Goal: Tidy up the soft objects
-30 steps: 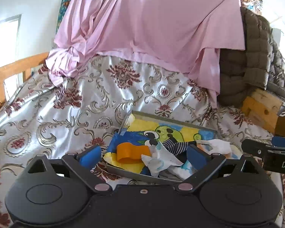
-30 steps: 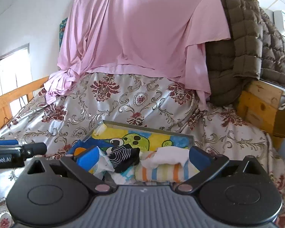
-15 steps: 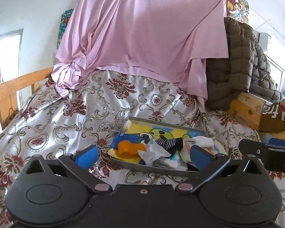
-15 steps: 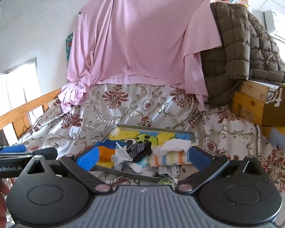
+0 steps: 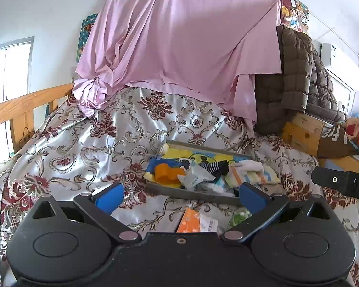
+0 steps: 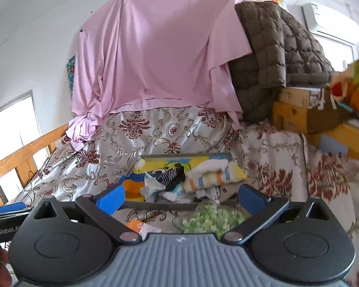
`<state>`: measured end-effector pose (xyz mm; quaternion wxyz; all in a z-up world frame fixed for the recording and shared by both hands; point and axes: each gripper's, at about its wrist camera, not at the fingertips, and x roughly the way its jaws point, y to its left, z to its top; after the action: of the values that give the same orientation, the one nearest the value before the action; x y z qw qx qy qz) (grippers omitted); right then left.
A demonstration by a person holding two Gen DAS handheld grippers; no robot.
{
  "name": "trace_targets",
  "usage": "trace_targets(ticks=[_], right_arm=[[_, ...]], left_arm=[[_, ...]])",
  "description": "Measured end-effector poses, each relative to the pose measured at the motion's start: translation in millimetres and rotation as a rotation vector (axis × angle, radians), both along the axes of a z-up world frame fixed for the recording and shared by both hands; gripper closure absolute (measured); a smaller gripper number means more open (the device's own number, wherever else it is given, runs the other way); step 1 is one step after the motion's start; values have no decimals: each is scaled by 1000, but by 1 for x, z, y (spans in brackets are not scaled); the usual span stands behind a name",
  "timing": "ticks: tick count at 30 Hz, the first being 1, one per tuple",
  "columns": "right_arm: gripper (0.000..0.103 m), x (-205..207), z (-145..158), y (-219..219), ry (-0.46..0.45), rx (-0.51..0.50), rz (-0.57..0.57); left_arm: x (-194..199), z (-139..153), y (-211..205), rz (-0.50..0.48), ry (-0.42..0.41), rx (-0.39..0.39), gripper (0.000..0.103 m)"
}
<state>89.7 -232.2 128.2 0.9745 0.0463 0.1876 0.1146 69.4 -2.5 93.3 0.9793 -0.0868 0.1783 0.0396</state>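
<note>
A grey tray [image 5: 191,192] [image 6: 170,206] with a cartoon-printed bottom lies on the patterned bedspread. It holds an orange cloth [image 5: 166,174], a dark striped sock [image 5: 215,166] [image 6: 171,174], a pale crumpled cloth [image 5: 195,175] and a folded striped towel [image 5: 251,174] [image 6: 215,175]. My left gripper [image 5: 182,197] is open and empty, a little short of the tray's near rim. My right gripper [image 6: 182,197] is open too, with nothing between its fingers, also back from the tray. The right gripper's body shows at the right edge of the left wrist view.
An orange-and-white packet [image 5: 195,221] [image 6: 140,226] and a green-patterned bag [image 6: 210,218] lie on the bedspread [image 5: 83,148] before the tray. A pink sheet [image 5: 179,43] and brown quilted jacket [image 5: 296,79] hang behind. Wooden rail [image 5: 19,105] at left, wooden boxes [image 6: 296,112] at right.
Both grippers have drawn back and up from the tray, which now looks smaller and farther. The packet and green bag on the bedspread have come into view. Both stay open.
</note>
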Motion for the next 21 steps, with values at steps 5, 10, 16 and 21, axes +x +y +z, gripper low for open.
trace_targets(ticks=[5, 10, 16, 21], right_arm=[[0, -10, -7, 6, 9, -6, -19], [0, -21, -16, 10, 17, -5, -37], [0, -33, -32, 13, 10, 10, -42], [0, -39, -48, 14, -17, 38, -41]], left_arm=[[-9, -5, 6, 4, 8, -5, 1], [-15, -7, 14, 11, 9, -15, 1], [-26, -18, 17, 28, 6, 2, 1], [-36, -33, 20, 79, 0, 16, 1]])
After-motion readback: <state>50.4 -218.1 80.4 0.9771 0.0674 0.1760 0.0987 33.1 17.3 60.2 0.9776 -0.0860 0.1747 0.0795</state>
